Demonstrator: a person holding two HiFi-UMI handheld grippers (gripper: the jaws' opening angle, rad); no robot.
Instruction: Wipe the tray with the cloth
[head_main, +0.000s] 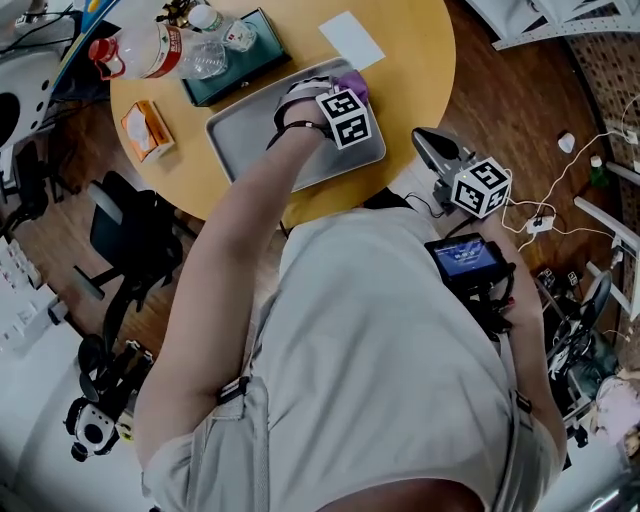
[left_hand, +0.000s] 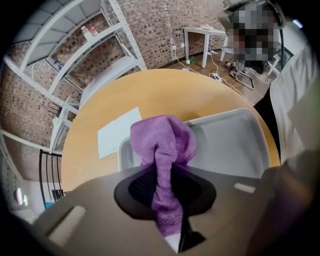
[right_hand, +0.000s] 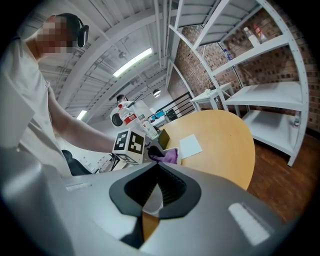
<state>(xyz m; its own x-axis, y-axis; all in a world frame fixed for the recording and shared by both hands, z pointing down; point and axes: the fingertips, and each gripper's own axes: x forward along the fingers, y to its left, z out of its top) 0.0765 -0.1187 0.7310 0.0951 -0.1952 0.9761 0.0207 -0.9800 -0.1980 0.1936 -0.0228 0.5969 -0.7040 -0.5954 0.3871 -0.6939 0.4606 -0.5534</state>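
A grey rectangular tray (head_main: 270, 135) lies on the round wooden table (head_main: 410, 70). My left gripper (head_main: 338, 92) reaches over the tray's far right corner, shut on a purple cloth (head_main: 353, 82). In the left gripper view the cloth (left_hand: 162, 145) is pinched between the jaws of the left gripper (left_hand: 163, 187) and bunches out onto the corner of the tray (left_hand: 235, 145). My right gripper (head_main: 422, 135) hangs off the table's near edge, away from the tray, jaws together with nothing in them. In its own view the right gripper (right_hand: 158, 176) points towards the left gripper's marker cube (right_hand: 129, 143) and the cloth (right_hand: 169, 155).
A white sheet of paper (head_main: 352, 40) lies just beyond the tray. Plastic bottles (head_main: 150, 50) and a dark green box (head_main: 235, 60) stand at the table's far left, with an orange packet (head_main: 147, 130) nearer. An office chair (head_main: 125, 235) stands at the left. Cables (head_main: 545, 215) trail on the floor at the right.
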